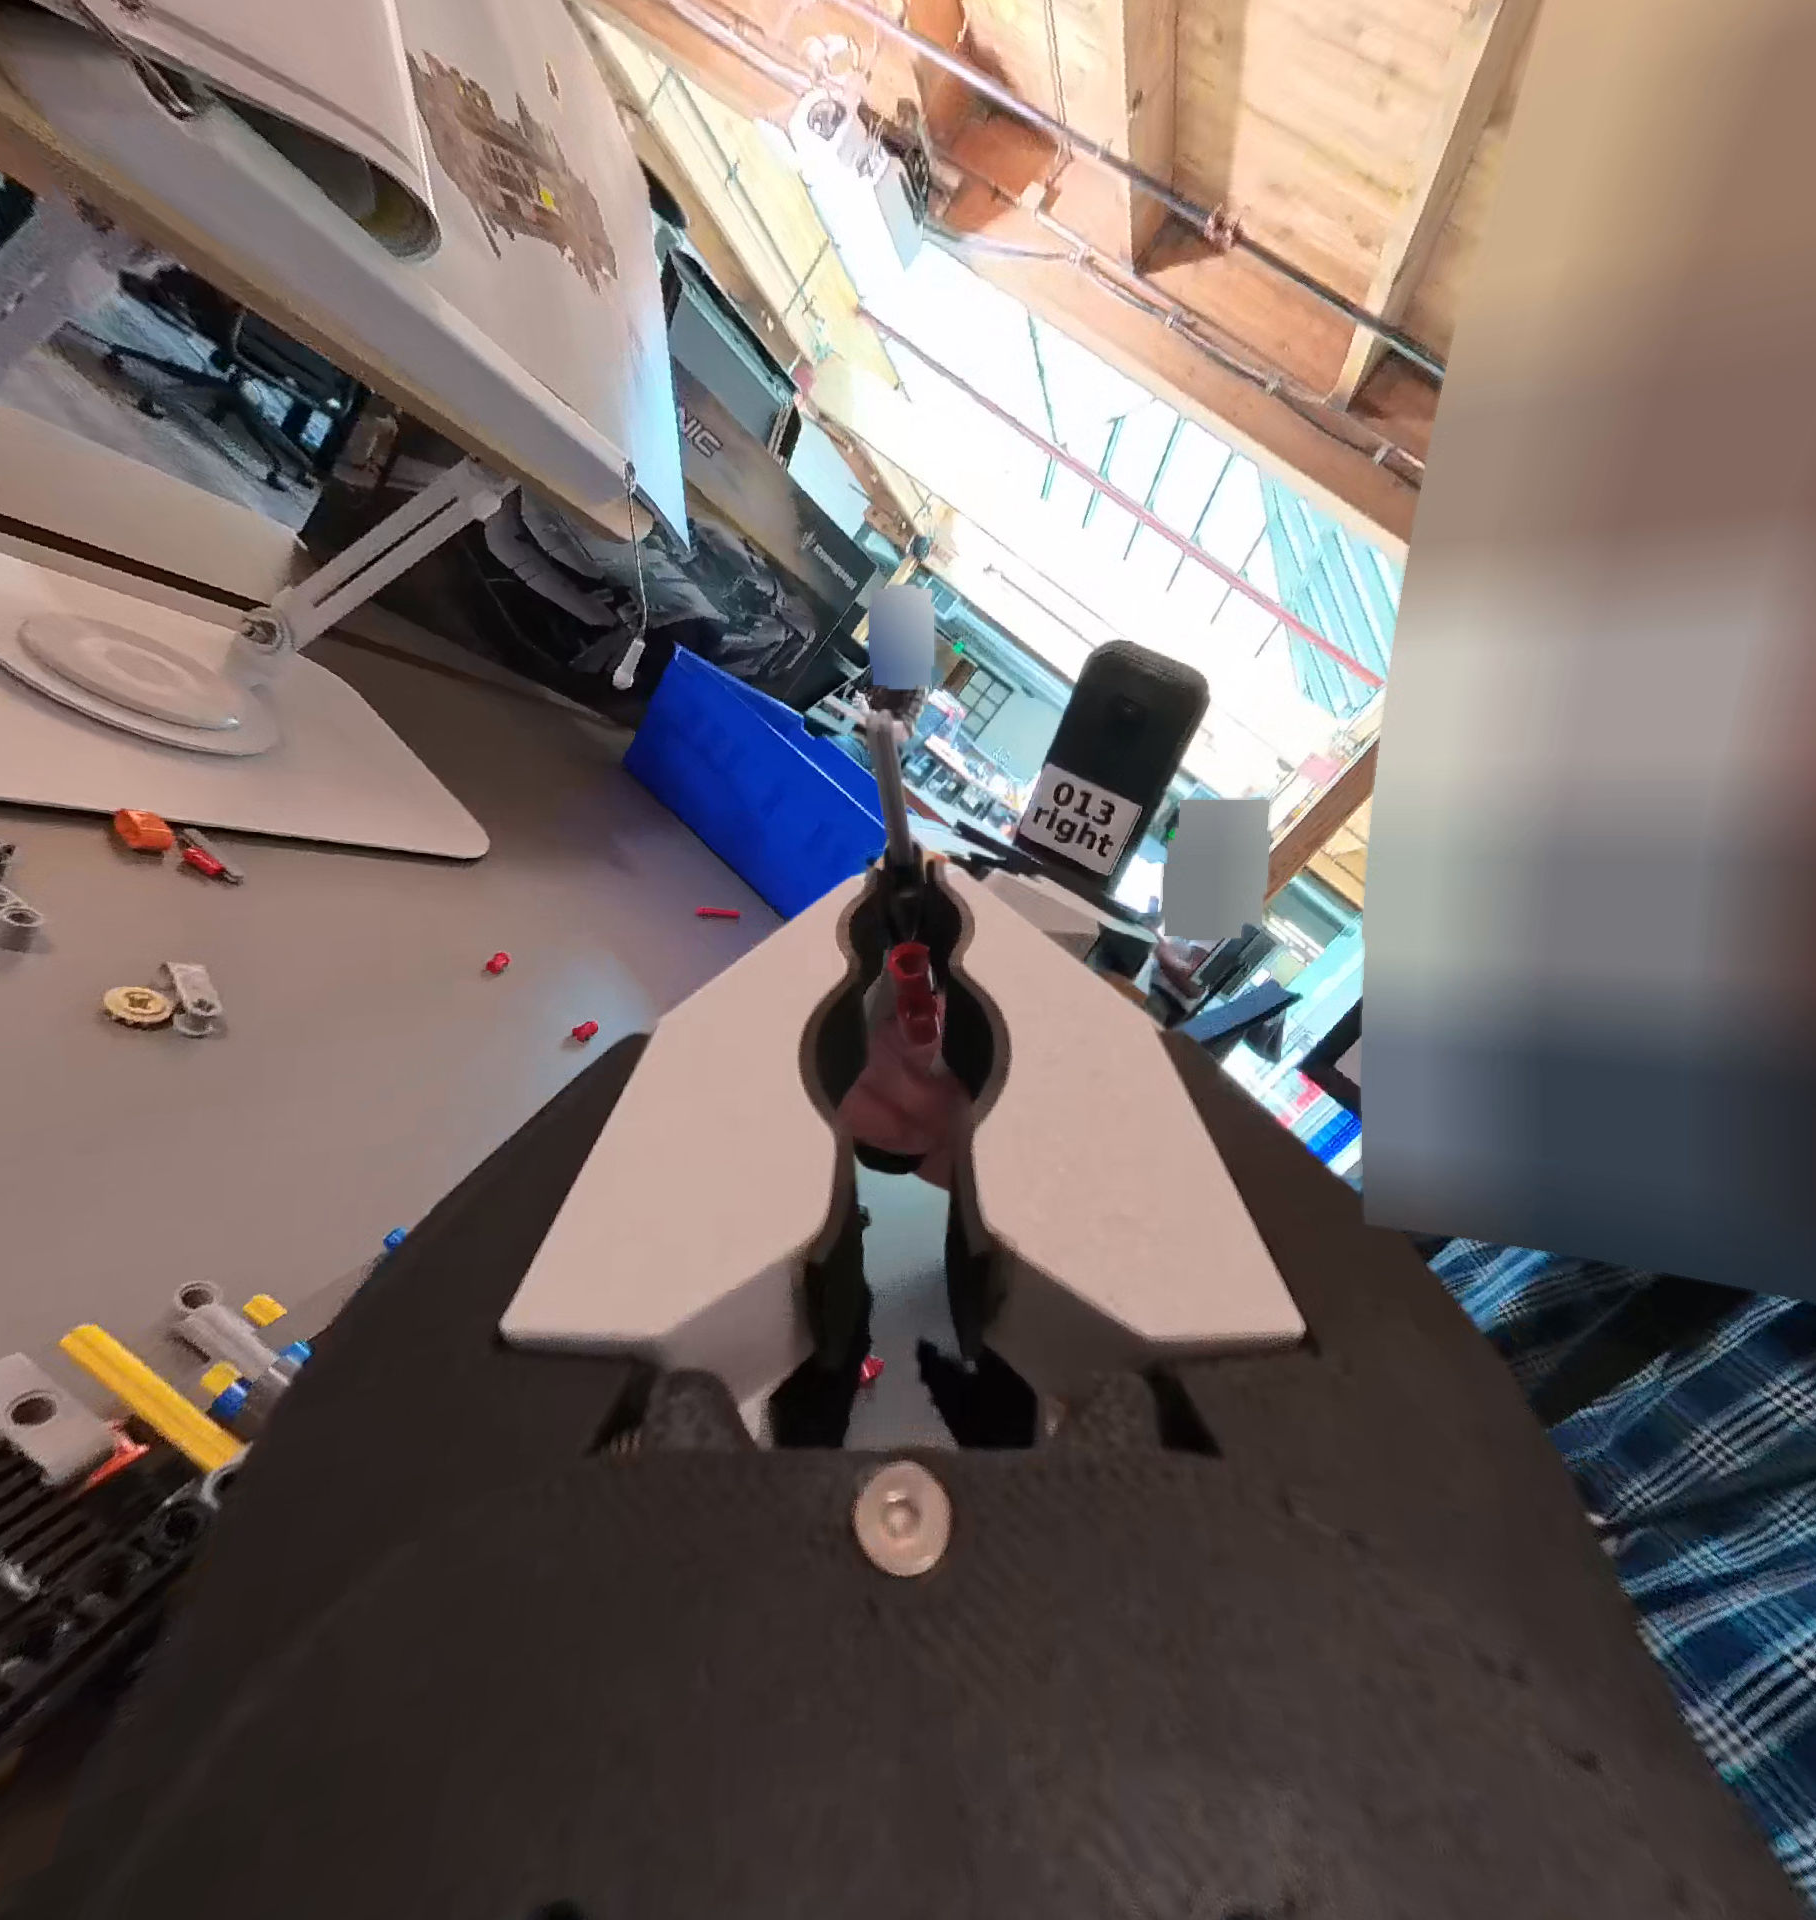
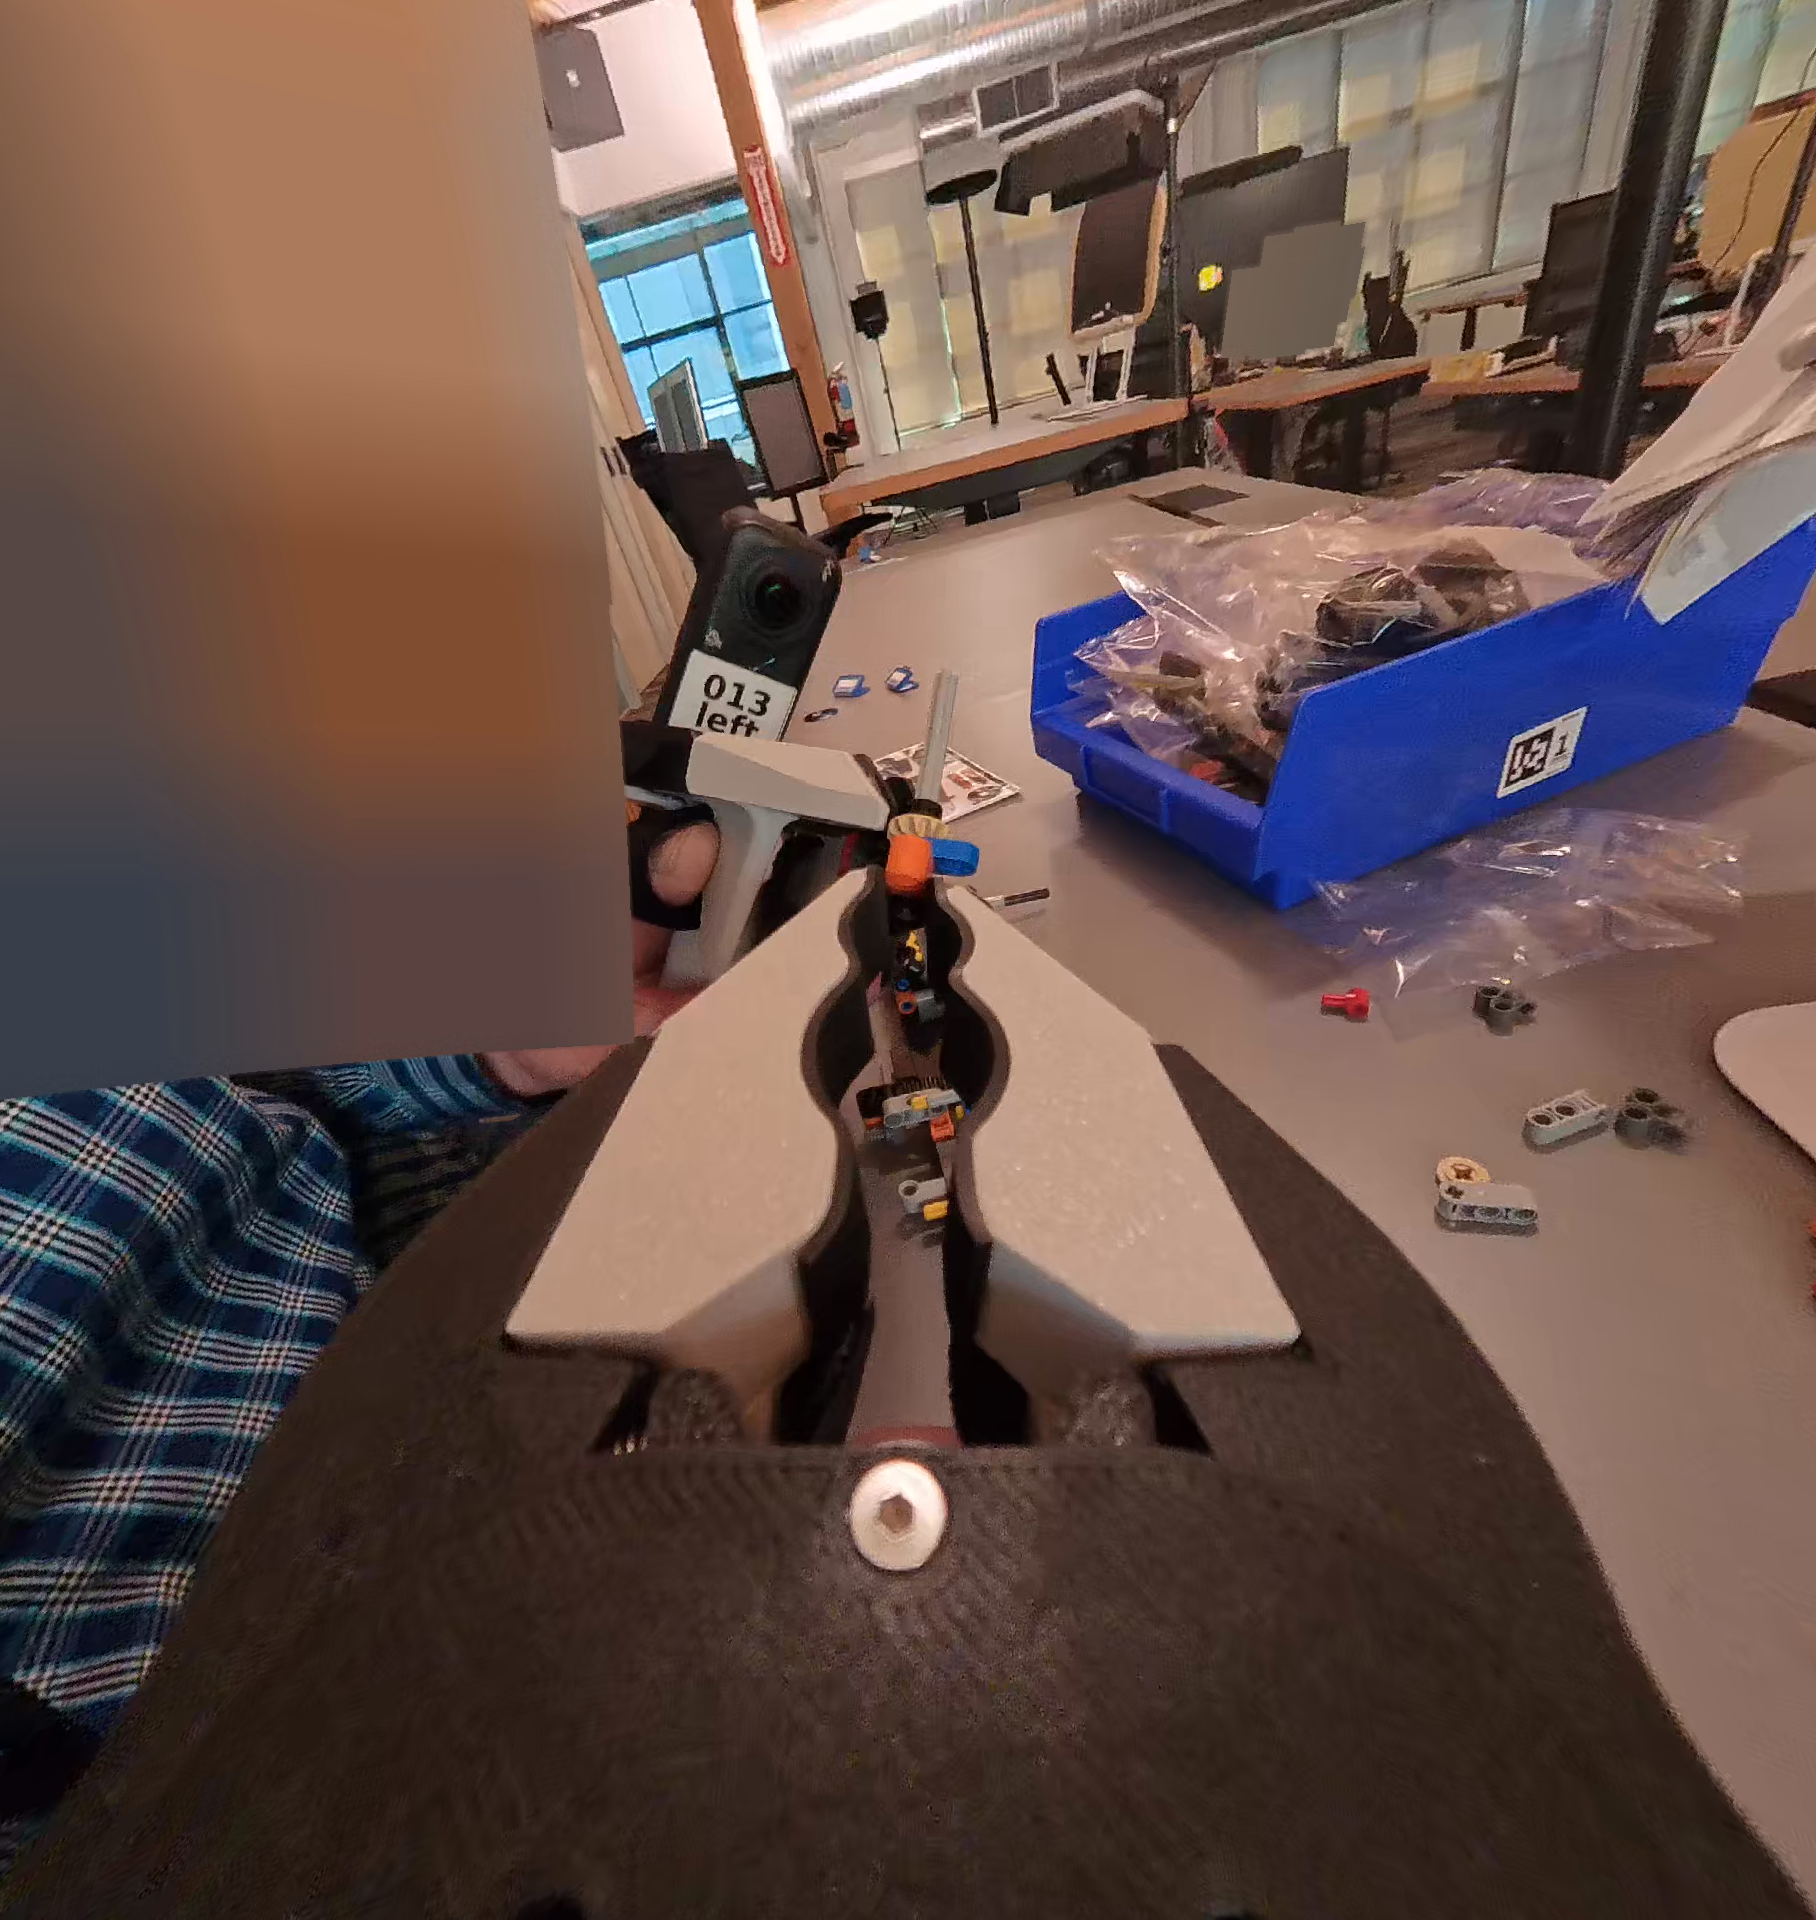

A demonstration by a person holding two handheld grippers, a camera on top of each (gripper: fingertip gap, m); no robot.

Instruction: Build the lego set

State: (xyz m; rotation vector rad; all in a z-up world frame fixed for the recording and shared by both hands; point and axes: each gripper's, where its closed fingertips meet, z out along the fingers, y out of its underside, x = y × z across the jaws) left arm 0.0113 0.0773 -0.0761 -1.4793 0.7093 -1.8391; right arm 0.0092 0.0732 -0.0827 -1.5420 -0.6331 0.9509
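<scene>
Fingertips of the left gripper point(image 1: 904, 883) and the right gripper point(image 2: 906, 883) met from opposite sides, both clenched on the small lego assembly point(image 2: 909, 857), its grey axle point(image 2: 937, 727) rising beyond them above the table point(image 2: 1247, 1195).

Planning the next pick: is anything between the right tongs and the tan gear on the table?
Nothing on the table lies between the right tongs and the tan gear, but they are shut on the axle assembly, also held by the left tongs.

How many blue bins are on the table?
1. The blue bin sits on the grey table, past the hand-held grippers, holding plastic bags of pieces. No others show.
</scene>
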